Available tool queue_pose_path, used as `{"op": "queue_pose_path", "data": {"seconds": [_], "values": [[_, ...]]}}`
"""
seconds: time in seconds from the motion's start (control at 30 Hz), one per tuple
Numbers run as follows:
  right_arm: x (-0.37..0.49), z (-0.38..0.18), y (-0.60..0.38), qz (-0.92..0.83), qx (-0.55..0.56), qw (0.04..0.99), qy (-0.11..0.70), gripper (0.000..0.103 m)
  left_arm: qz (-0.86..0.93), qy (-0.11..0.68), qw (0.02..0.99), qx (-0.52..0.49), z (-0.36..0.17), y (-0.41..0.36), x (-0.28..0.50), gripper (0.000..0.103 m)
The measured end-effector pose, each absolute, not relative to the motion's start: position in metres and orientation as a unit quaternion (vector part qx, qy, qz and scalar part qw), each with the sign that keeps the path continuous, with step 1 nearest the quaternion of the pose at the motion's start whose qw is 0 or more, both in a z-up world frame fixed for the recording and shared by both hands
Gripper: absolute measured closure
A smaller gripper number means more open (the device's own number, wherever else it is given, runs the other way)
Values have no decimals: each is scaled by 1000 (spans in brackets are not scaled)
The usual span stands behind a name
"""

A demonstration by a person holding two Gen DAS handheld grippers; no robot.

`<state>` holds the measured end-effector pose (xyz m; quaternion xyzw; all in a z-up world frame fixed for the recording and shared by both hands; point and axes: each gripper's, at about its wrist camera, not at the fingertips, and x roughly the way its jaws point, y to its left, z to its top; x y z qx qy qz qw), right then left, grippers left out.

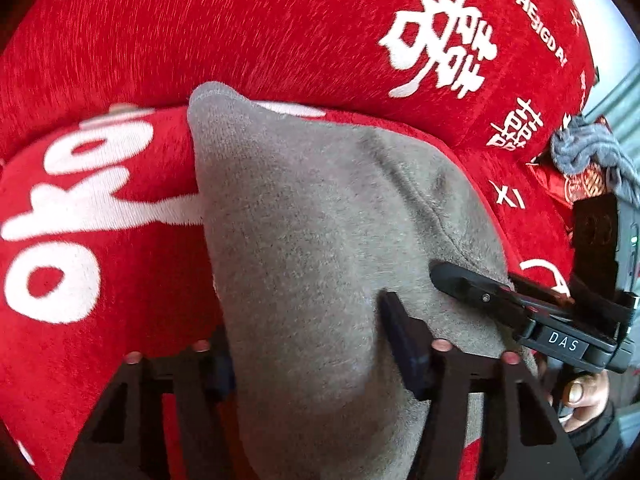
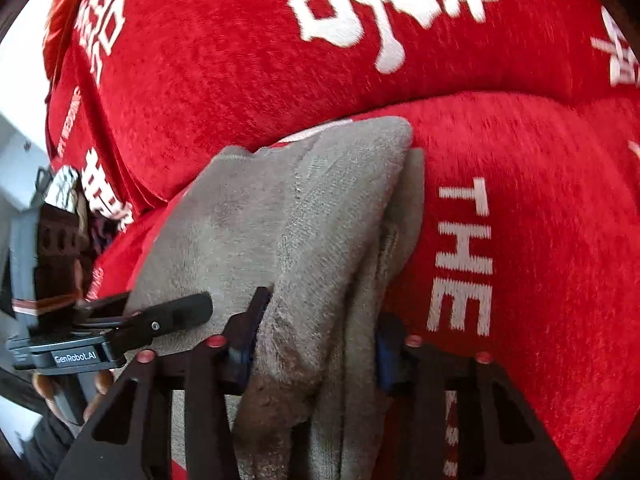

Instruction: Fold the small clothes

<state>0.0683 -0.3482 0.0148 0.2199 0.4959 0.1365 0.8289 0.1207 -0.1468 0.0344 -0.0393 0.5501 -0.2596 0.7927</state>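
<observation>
Red plush cover with white lettering [image 1: 280,40] fills the background; on it lies the small grey knit garment [image 1: 304,216]. My left gripper [image 1: 308,344] and right gripper [image 2: 316,340] each clamp a near-edge bunch between their jaws—two holds, I judge, to keep the fold taut.

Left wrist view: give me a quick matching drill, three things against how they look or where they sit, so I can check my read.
1 grey cloth
2 red cover
3 blue-grey bundle

A crumpled at the far right edge
B printed with white characters
C plain, filling mid-frame

Pairs: 1-C, 2-B, 3-A
</observation>
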Motion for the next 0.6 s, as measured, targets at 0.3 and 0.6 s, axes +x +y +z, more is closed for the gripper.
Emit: {"op": "queue_pose_path", "data": {"seconds": [0.3,0.6], "values": [[56,41,-323,110,164,858,475,66,-253,522,815,-7,51,-147,106,57],[35,62,-300,114,158,860,472,66,-250,517,819,-6,65,-123,78,57]]}}
